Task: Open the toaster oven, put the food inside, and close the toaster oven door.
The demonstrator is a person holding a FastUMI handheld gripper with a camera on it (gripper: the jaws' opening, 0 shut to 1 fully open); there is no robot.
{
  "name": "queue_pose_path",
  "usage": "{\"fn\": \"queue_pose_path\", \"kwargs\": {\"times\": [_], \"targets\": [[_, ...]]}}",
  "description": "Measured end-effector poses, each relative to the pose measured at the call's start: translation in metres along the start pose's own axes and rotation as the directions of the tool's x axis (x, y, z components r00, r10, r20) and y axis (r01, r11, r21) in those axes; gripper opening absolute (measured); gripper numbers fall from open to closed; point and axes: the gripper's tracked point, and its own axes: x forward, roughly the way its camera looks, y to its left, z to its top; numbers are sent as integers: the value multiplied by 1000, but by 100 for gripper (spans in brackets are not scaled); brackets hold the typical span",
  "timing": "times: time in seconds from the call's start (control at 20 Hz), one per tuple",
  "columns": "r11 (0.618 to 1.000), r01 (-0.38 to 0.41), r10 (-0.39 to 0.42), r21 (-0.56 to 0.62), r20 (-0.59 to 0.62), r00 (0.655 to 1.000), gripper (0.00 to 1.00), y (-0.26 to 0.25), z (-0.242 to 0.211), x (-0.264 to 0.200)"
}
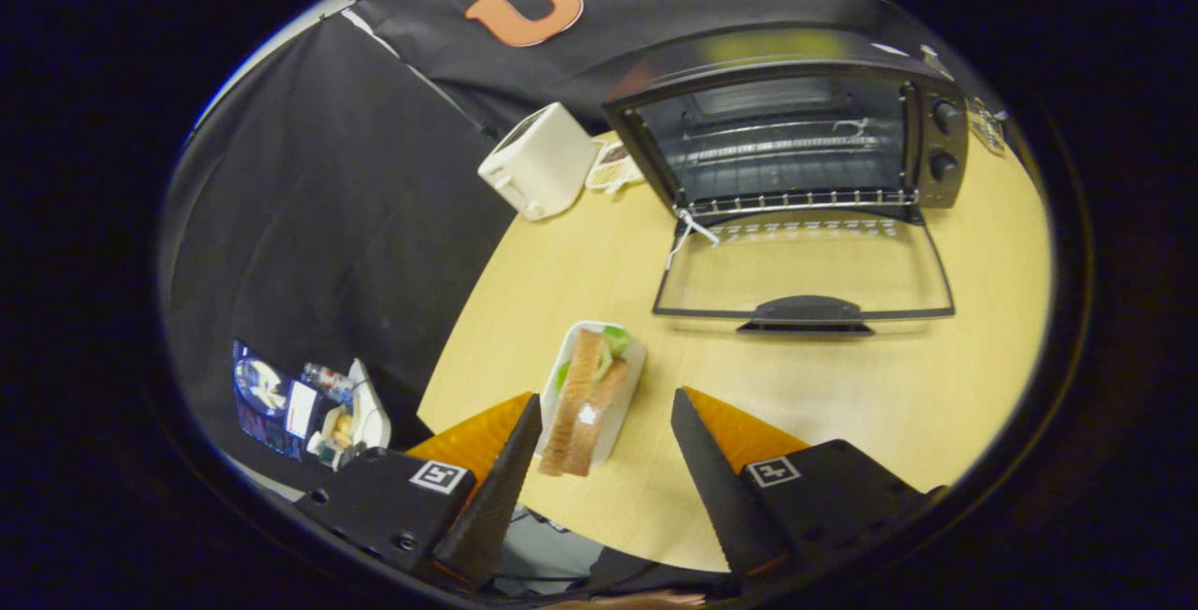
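- Between the spread fingers of the gripper, released: sandwich on white tray, lying on desk.
- Beyond: toaster oven, door folded down open.

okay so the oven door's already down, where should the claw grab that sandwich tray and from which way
Take the white tray by its two long sides, coming down from above. It is narrow and lies lengthwise between the open claw fingers, so they can probably span it. The sandwich stands on edge and overhangs the near end, so an end grip seems awkward. The toaster oven stands open beyond.
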Motion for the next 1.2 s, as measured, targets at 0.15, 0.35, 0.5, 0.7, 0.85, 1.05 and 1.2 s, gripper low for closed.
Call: {"fn": "queue_pose_path", "kwargs": {"times": [0.15, 0.35, 0.5, 0.7, 0.85, 1.05, 1.2], "targets": [[1000, -26, 26, -6, -31, 999, 93, 10, -3, 11], [1000, 3, -2, 5, -52, 999, 86, 4, -2, 23], [998, 3, 1, 62, -58, 998, 78, 0, 1, 30], [991, -20, 30, 133, -67, 997, 67, -3, -1, 38], [983, -59, 75, 176, -84, 994, 55, 1, -4, 40], [971, -72, 88, 227, -63, 994, 43, 1, -3, 40], [961, -88, 101, 261, -38, 994, 41, 3, -2, 36]]}}
